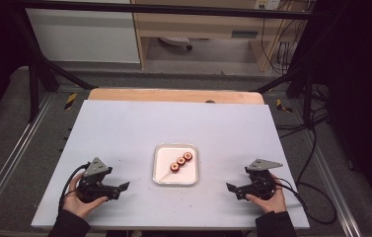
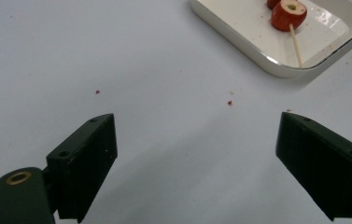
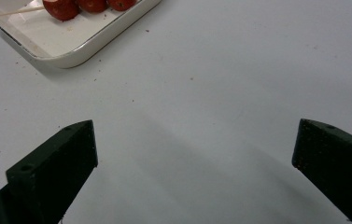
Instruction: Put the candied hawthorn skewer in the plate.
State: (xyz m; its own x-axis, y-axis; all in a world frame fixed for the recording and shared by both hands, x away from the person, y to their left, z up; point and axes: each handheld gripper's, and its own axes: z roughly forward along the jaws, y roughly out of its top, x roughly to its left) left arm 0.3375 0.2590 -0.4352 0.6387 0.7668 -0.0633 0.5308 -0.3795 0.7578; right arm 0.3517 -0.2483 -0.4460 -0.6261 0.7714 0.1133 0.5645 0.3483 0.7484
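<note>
Lying in a small white tray (image 1: 160, 174) near the middle of the table (image 1: 124, 128), the skewer (image 1: 180, 161) carries three red fruit pieces in a slanted row, its bare wooden stick pointing toward the near left corner of the tray. Both tongs are well apart from it: the left gripper (image 1: 121, 189) rests on the table to the tray's left with its jaws spread wide and nothing between them, and the right gripper (image 1: 234, 190) sits to the tray's right, equally wide and empty. The likeliest trouble, as I judge it, is a grab at the round fruit, which could roll or slide along the stick; a pinch on the thin stick could just as easily miss or flip the skewer out over the low rim. A push from one side alone could also slide the light tray across the smooth top. The table surface is a pale, matt sheet dotted with small red crumbs, most of them around the tray. A strip of bare wood shows at its far edge. Around it runs a dark metal frame, grey floor lies on both sides, black cables trail on the right, and light wooden furniture stands behind.
</note>
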